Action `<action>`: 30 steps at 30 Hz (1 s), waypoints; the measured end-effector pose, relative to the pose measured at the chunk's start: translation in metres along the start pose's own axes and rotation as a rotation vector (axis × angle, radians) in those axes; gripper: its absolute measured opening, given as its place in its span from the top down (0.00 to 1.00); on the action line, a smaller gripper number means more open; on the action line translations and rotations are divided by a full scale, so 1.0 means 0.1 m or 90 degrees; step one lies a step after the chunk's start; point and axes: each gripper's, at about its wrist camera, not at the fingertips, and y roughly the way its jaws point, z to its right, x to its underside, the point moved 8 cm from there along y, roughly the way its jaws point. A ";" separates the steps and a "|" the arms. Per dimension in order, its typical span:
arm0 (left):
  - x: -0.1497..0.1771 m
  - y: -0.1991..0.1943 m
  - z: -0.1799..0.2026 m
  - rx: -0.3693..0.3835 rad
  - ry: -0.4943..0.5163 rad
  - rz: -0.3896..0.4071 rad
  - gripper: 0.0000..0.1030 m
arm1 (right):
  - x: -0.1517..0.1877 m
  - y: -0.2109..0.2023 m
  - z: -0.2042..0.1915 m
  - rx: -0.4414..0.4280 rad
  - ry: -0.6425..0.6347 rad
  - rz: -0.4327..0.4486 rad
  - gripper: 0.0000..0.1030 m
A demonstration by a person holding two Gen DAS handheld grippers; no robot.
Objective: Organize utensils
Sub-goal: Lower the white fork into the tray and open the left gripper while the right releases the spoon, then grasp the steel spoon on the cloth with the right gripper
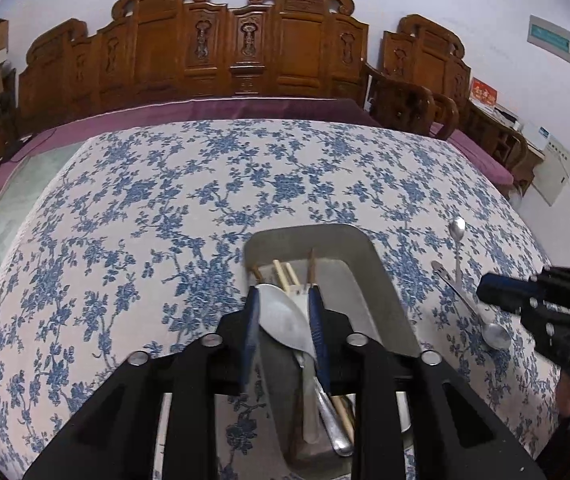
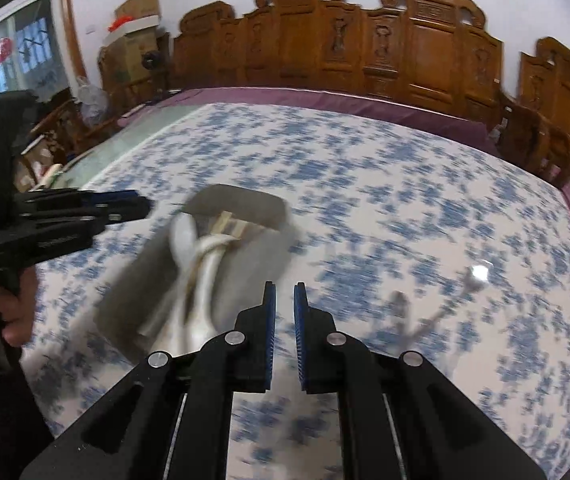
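Left gripper (image 1: pixel 283 320) jaws straddle a white spoon (image 1: pixel 285 320) over the grey tray (image 1: pixel 381 280), while my right gripper (image 2: pixel 284 304), nearly together and empty, sits nearer two metal spoons (image 1: pixel 469 304) crossed on the cloth to its right.

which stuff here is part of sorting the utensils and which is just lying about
Job: grey rectangular tray; white ceramic spoon; wooden chopsticks; two metal spoons on the cloth.
Lying about: blue floral tablecloth; carved wooden chairs; cardboard boxes.

Floral-clothed table (image 1: pixel 165 208): tray (image 1: pixel 385 280), spoons (image 1: pixel 493 334).
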 end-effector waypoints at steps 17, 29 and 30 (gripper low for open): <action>0.08 0.06 0.57 0.014 0.029 0.011 0.38 | 0.35 0.64 1.59 0.131 0.142 -0.103 0.69; 0.13 0.10 0.75 0.022 0.031 0.005 0.38 | 0.18 0.99 1.77 0.170 0.169 -0.167 0.69; 0.13 0.09 0.76 0.023 0.032 0.006 0.38 | 0.18 1.00 1.77 0.172 0.175 -0.169 0.69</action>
